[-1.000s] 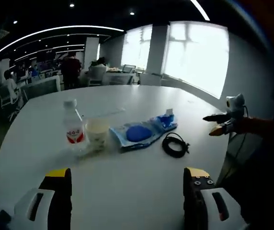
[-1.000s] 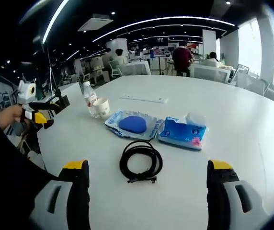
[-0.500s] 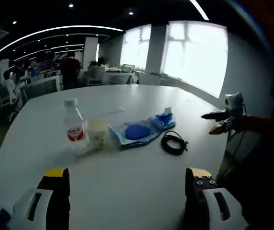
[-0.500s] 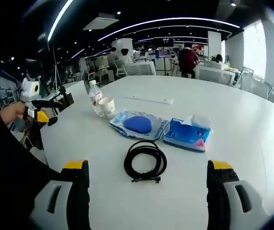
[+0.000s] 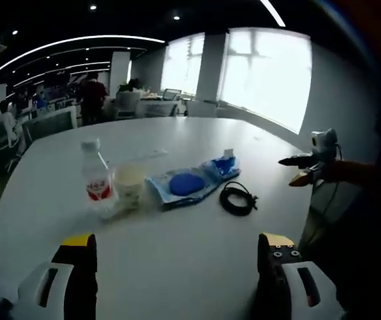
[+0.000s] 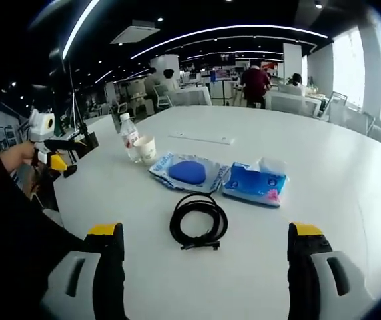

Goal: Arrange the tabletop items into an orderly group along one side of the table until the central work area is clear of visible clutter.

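Observation:
On a white round table [image 5: 177,267] stand a clear water bottle [image 5: 94,180] with a red label and a paper cup [image 5: 128,185] beside it. Right of them lie a clear packet with a blue pad [image 5: 180,185], a blue tissue pack [image 5: 222,165] and a coiled black cable [image 5: 237,199]. My left gripper [image 5: 176,267] is open, well short of them. In the right gripper view the cable [image 6: 198,221] lies nearest, with the packet [image 6: 186,173], tissue pack [image 6: 254,183], cup [image 6: 148,149] and bottle [image 6: 128,137] beyond. My right gripper [image 6: 207,257] is open above the table edge.
The other gripper shows at each view's side: the right one [image 5: 305,169] beyond the table's right edge, the left one [image 6: 56,153] held by a hand at the left. A flat white strip [image 6: 201,139] lies farther back. Desks, chairs and people fill the office behind.
Both views have shifted slightly with the hands; the items on the table lie where they were. Both grippers stay open.

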A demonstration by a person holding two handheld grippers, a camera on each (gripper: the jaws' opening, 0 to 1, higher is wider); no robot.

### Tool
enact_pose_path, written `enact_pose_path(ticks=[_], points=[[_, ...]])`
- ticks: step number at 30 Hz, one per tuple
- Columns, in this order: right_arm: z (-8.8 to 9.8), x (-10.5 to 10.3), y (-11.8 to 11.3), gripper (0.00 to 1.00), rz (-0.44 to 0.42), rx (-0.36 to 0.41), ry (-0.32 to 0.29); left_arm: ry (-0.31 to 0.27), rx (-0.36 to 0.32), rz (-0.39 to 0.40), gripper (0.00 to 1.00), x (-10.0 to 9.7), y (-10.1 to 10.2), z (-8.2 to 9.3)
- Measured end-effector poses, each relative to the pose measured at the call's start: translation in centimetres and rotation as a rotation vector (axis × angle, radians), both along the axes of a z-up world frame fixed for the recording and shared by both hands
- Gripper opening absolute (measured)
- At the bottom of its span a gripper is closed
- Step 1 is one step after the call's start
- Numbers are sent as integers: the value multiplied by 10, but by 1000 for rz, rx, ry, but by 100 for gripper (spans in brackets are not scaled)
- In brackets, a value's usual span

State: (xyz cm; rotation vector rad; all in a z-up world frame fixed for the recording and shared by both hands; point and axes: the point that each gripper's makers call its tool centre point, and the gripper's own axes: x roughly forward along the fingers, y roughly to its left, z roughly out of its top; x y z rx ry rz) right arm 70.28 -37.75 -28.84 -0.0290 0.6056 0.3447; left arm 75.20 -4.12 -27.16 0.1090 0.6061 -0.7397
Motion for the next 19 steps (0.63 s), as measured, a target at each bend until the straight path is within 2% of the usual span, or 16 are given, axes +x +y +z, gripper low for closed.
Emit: enact_pose_path(ticks=[5, 19], points=[[2, 0, 0, 100, -8, -4, -2, -4, -7, -9, 100, 0, -4, 3], [2, 1, -1, 100, -6, -22, -1, -3, -11, -2, 99, 1, 1, 1]])
